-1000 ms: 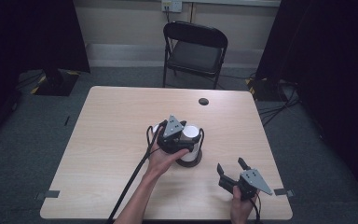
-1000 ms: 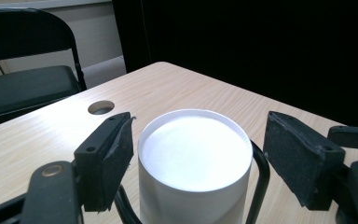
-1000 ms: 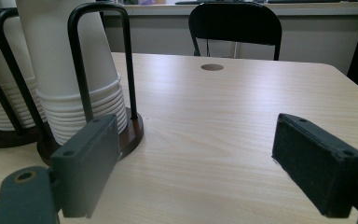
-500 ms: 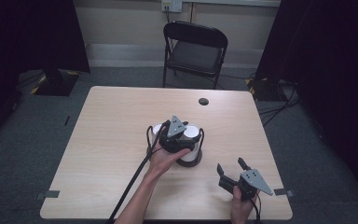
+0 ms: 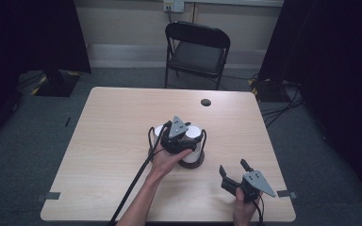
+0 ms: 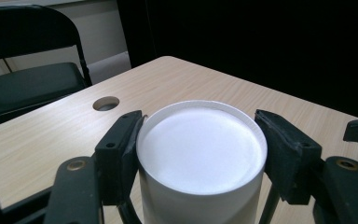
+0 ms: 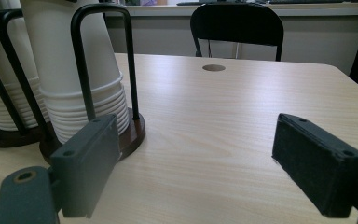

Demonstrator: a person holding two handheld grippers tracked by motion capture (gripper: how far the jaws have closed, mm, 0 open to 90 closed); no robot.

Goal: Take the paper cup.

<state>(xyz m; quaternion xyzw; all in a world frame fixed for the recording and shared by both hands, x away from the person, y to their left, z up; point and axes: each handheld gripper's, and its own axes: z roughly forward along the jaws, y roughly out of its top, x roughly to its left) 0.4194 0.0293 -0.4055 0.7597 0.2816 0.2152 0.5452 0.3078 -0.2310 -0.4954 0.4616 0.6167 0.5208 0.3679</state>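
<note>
Landmark: the round cable hole in the pale wood-grain table.

Surroundings first. Beyond the hole, off the table's far edge, a black folding chair with a padded seat. On my side of the hole, near mid-table, two stacks of white cups stand mouth down, each on a dark round base, caged by thin black wire hoops. The nearer stack shows a ladder of ribbed rims at its foot; the second stack sits just beside it, further from my right tongs. The hoops rise along the sides of the stacks and crowd any sideways approach.

Task's thing: the top cup of one stack, on my side of the hole. It stands upright, long axis vertical, its flat closed bottom facing up. Smooth matte white, round, with a slightly raised rim round the disc.

My left tongs have just been closing and now pinch that cup: both black foam-faced pads press its wall on opposite sides, just under the top edge.

My right tongs rest near the table's near right corner, well apart from the hole and the stacks, spread wide with nothing between the pads, bare tabletop beyond them.
</note>
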